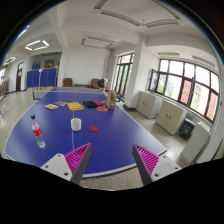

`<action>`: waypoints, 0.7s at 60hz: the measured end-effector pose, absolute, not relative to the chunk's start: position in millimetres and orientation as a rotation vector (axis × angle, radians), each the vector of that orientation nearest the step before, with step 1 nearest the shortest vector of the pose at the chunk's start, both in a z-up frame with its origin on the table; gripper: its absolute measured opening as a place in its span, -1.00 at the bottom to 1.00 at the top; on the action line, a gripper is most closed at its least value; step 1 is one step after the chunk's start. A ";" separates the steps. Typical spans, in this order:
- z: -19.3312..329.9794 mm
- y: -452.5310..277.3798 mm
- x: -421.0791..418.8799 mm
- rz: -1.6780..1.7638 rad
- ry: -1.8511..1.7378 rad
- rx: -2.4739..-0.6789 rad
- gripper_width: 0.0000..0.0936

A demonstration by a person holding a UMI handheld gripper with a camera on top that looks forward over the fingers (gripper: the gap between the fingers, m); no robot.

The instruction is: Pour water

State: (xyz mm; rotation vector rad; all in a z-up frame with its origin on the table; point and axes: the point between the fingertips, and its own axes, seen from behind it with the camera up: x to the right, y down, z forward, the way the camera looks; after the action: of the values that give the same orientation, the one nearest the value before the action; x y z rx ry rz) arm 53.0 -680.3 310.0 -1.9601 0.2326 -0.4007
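1 bottle (37,133), 1 cup (76,124) (jaws apart)

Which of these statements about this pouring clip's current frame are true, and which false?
1. The gripper is open and holds nothing. True.
2. The bottle stands upright on the blue table. True.
3. The white cup sits between the fingers. False: it stands beyond them, on the table.
4. The bottle is right of the cup. False: it is left of it.
5. Windows line the wall on the right. True.
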 end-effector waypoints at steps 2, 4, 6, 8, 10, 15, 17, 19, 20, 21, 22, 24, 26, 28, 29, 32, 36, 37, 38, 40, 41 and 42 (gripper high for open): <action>309.3 -683.2 52.4 -0.396 0.246 -1.959 0.80; 307.6 -684.5 52.0 -0.393 0.258 -1.960 0.81; 304.8 -685.6 52.0 -0.397 0.268 -1.962 0.81; 296.9 -679.3 48.0 -0.404 0.280 -1.968 0.80; 292.9 -679.3 46.0 -0.412 0.289 -1.972 0.81; 276.6 -679.7 37.6 -0.424 0.292 -1.982 0.81; 266.1 -681.7 31.3 -0.429 0.291 -1.995 0.81; 253.5 -694.2 27.3 -0.427 0.285 -2.012 0.82; 246.1 -694.8 21.4 -0.424 0.281 -2.023 0.82; 245.5 -692.7 17.5 -0.419 0.276 -2.036 0.83; 227.5 -688.3 5.4 -0.415 0.269 -2.045 0.83; 211.3 -688.1 -9.5 -0.400 0.252 -2.068 0.83; 204.8 -691.8 -21.6 -0.382 0.229 -2.093 0.83; 187.5 -689.8 -39.1 -0.366 0.205 -2.118 0.83; 178.6 -689.3 -48.0 -0.359 0.194 -2.132 0.82; 146.1 -682.0 -84.8 -0.325 0.158 -2.162 0.82; 125.4 -663.3 -131.1 -0.262 0.110 -2.176 0.82; 121.4 -656.6 -142.6 -0.245 0.100 -2.176 0.82; 118.0 -649.7 -154.0 -0.227 0.091 -2.174 0.82; 113.8 -633.6 -177.5 -0.187 0.075 -2.164 0.83; 117.8 -618.6 -192.1 -0.167 0.069 -2.160 0.82; 111.5 -615.9 -201.8 -0.147 0.062 -2.149 0.82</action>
State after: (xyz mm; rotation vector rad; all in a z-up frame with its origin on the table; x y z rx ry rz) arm -201.8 -615.9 111.5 -2.1486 0.0618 -0.1471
